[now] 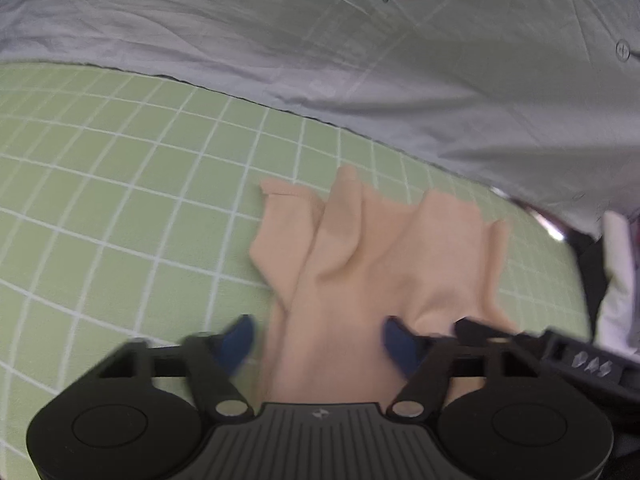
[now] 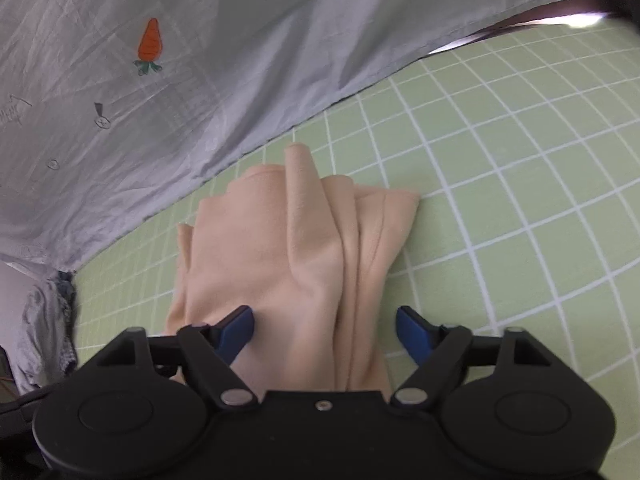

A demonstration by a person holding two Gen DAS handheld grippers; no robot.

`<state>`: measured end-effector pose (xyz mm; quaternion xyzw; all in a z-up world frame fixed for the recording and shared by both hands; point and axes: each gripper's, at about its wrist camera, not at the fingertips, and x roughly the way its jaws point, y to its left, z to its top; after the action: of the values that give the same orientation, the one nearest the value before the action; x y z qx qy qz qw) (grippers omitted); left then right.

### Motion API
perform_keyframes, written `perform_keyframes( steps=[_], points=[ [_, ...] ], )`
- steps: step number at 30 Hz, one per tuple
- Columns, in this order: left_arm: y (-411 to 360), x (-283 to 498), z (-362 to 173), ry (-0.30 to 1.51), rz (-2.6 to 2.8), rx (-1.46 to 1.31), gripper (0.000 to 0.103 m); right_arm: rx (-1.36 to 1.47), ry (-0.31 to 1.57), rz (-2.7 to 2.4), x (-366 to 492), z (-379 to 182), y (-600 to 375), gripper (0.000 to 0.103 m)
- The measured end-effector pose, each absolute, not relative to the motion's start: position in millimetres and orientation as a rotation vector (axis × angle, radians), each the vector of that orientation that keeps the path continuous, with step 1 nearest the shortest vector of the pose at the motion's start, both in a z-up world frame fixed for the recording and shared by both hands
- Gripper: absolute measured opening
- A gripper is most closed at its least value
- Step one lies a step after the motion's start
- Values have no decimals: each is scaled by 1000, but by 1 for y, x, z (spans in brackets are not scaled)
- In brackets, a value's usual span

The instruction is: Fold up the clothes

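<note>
So I'm holding both grippers over a peach-coloured garment [image 1: 360, 264] that's lying bunched up in long loose folds on the green checked sheet [image 1: 120, 200]. My left gripper [image 1: 318, 340] is sitting with its blue fingertips [image 1: 240, 338] spread apart, the cloth running up between them, and the pads aren't pinching it, so it's gripping nothing; that view is a bit blurry, mind. My right gripper [image 2: 325, 330] is spread too, blue pads [image 2: 412, 332] standing either side of the folded cloth with a clear gap on the right side, so nothing's clamped there either. In the left view I'm also seeing the black finger of the right gripper poking in from the right, just beside the garment's near edge. On the far side a wrinkled grey quilt cover [image 2: 200, 80] with a little orange carrot [image 2: 150, 44] printed on it is lying across the sheet, its edge close to the garment's far end.
</note>
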<state>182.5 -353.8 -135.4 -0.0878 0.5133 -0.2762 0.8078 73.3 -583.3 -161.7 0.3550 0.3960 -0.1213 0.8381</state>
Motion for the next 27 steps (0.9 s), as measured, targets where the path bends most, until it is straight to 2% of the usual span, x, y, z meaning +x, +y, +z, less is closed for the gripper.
perform_keyframes(
  steps=[2, 4, 5, 11, 16, 23, 27],
  points=[
    [-353, 185, -141, 1142, -589, -262, 20, 760, 823, -225, 73, -163, -582, 37],
    [-349, 182, -137, 1143, -601, -292, 18, 772, 795, -223, 66, -158, -578, 22],
    [-347, 179, -133, 1145, -614, -309, 17, 778, 781, -222, 63, -155, -577, 20],
    [-339, 132, -89, 1113, -741, -386, 16, 807, 663, -247, 1, -110, -576, 19],
    [-354, 74, -60, 1080, -880, -294, 16, 837, 571, -353, -71, -73, -568, 19],
    [-377, 12, -49, 1117, -1056, -255, 16, 793, 511, -535, -170, -35, -544, 19],
    [-407, -31, -55, 1151, -1135, -217, 16, 801, 512, -656, -229, -31, -546, 20]
  ],
)
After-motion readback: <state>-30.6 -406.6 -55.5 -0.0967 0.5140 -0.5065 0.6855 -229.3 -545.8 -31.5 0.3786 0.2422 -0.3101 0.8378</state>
